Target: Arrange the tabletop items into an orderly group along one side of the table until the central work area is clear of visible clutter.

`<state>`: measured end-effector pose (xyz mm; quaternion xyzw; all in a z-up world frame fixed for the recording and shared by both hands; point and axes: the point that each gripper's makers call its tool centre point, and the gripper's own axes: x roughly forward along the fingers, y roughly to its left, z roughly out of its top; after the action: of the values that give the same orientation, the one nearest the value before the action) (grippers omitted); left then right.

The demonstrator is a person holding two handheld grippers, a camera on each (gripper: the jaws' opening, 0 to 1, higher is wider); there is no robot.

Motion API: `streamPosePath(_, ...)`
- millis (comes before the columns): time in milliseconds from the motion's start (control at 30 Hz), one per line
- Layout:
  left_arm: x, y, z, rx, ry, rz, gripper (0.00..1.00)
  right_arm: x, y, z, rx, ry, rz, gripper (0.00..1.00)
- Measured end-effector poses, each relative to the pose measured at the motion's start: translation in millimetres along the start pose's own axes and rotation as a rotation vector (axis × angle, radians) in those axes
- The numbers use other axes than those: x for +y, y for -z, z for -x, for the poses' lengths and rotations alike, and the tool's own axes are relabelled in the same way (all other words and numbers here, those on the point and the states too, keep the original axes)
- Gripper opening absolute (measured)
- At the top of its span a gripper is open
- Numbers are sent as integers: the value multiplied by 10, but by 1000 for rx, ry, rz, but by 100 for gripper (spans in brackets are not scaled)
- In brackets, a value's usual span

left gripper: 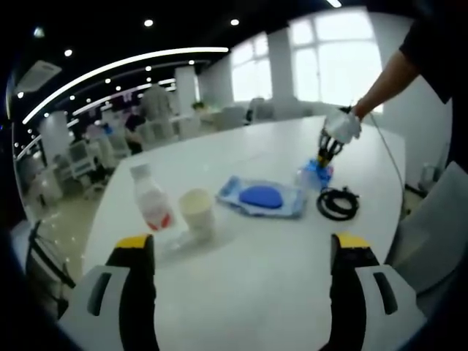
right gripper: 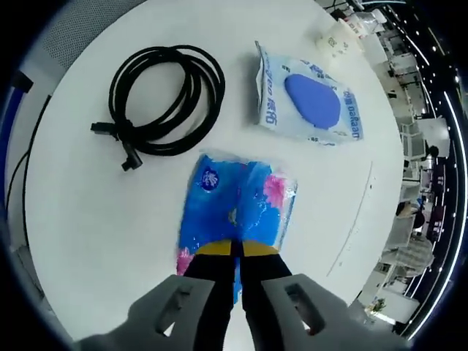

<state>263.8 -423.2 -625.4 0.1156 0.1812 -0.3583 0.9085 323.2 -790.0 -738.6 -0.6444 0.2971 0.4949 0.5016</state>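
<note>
Left gripper [left gripper: 245, 252] hangs low over the near edge of the white table [left gripper: 278, 292], jaws spread wide with nothing between them, only bare tabletop ahead.

Right gripper [right gripper: 235, 250] is clamped on the near edge of the blue tissue pack [right gripper: 235, 205]: yellow-tipped jaws pressed together with the wrapper pinched between them. The pack lies flat on the table, pink flower print on its right side. In the left gripper view, the same gripper [left gripper: 327, 152] comes down from the far right, held by a white-gloved hand [left gripper: 342, 124], tips on the tissue pack [left gripper: 316, 175].

Layout in the left gripper view:
- plastic bottle [left gripper: 151, 197] with a red label, upright, left of centre
- paper cup [left gripper: 197, 212] just right of the bottle, close beside it
- wet wipes pack [left gripper: 262, 197], flat, blue oval on top, mid-table, right of the cup
- tissue pack just beyond the wipes to the right
- coiled black cable [left gripper: 337, 202] right of the tissue pack, near the table's right edge

In the right gripper view, the black cable [right gripper: 162, 99] sits far left of the tissue pack, the wipes pack [right gripper: 311, 102] far right of it, all apart. Cup [right gripper: 333, 40] and bottle [right gripper: 362, 22] are small at the far edge.

Office desks and ceiling lights sit blurred in the background.
</note>
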Motion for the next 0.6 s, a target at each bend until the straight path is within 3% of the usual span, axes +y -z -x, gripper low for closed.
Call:
streamPosePath(100,-2,-3,0,-1,1,0,97,-26,-19,15,-3,26,-24,11)
streamPosePath(233,-23,-2,-4,1,8,-7,97,-21,-13,39,-7,43,-83,13)
streamPosePath(300,-32,-2,-6,0,11,-9,97,-34,-1,62,-6,60,-124,19)
streamPosePath(600,-56,-28,-8,-10,18,-18,97,-166,-5,247,-73,179,-405,35)
